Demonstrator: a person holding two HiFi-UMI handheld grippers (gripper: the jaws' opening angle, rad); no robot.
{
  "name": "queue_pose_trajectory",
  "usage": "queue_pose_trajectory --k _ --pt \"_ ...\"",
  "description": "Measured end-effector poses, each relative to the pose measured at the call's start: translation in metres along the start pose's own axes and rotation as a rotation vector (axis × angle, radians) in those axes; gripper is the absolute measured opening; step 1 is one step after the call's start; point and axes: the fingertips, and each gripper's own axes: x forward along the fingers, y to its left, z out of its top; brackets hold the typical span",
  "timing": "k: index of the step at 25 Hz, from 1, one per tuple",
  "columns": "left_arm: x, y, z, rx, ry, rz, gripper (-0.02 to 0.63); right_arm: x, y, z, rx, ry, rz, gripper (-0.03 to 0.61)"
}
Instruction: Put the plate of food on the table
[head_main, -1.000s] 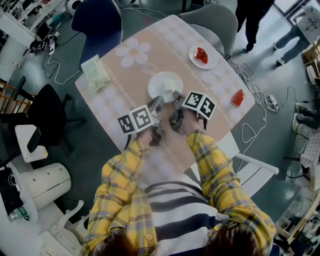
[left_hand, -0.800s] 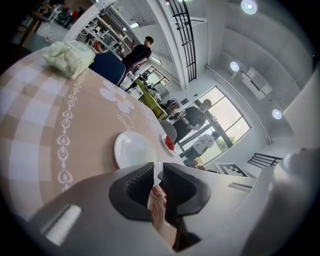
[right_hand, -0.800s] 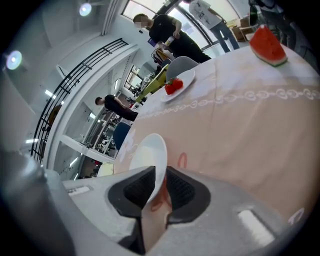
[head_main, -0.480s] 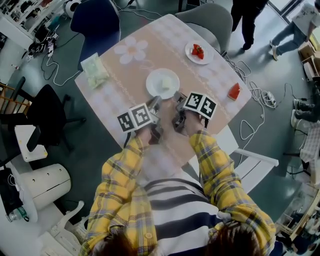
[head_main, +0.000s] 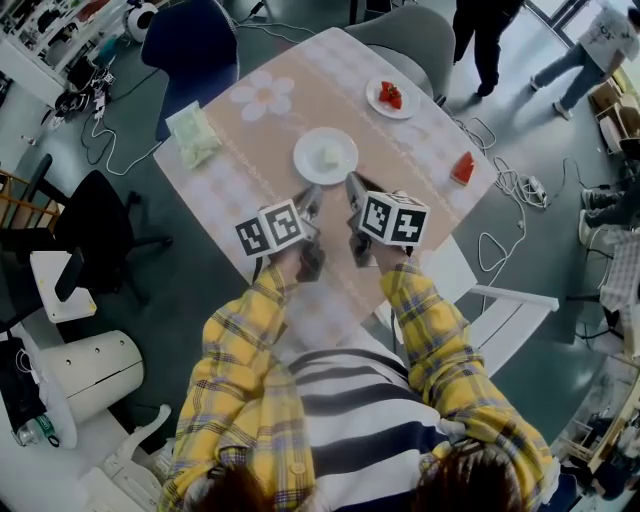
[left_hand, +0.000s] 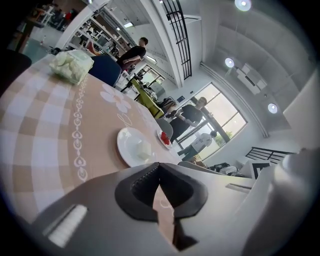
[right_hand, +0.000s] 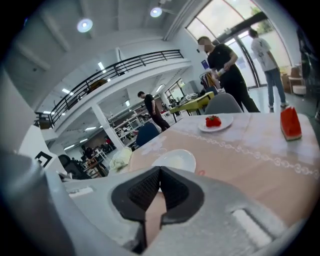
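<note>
A white plate (head_main: 325, 155) with a pale piece of food on it rests on the pink checked tablecloth (head_main: 250, 190), mid-table. It also shows in the left gripper view as the plate (left_hand: 131, 147) and in the right gripper view as the plate (right_hand: 176, 161). My left gripper (head_main: 311, 194) and right gripper (head_main: 351, 186) hover side by side just on my side of the plate, not touching it. Both are shut with nothing held: the left gripper (left_hand: 159, 166) and right gripper (right_hand: 160, 171) show their jaw tips meeting.
A small plate of red food (head_main: 391, 97) sits at the table's far corner, a red wedge (head_main: 462, 168) at the right edge, a pale green bag (head_main: 193, 136) at the left edge. Chairs ring the table: blue (head_main: 195, 40), grey (head_main: 415, 35), white (head_main: 500, 310). People stand at upper right.
Both grippers have drawn back a little from the plate's near rim toward me. The plate stays on the cloth.
</note>
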Motion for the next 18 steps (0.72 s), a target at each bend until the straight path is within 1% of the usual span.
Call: queue_pose_trajectory --k 3,7,13,18 --pt "-0.008 -0.001 -0.002 0.035 0.009 -0.009 -0.005 -0.006 0.01 -0.008 -0.074 0.014 -0.019 -0.001" --pt "-0.019 0.0 -0.01 0.092 0.029 -0.017 -0.005 -0.014 0.017 -0.025 -0.132 0.028 -0.047 -0.002" --pt "-0.035 0.005 -0.025 0.182 0.073 -0.031 -0.005 -0.023 0.028 -0.05 -0.154 0.033 -0.074 -0.002" --pt "-0.044 0.009 -0.039 0.209 0.104 -0.038 -0.005 -0.034 0.033 -0.073 -0.157 0.05 -0.102 -0.002"
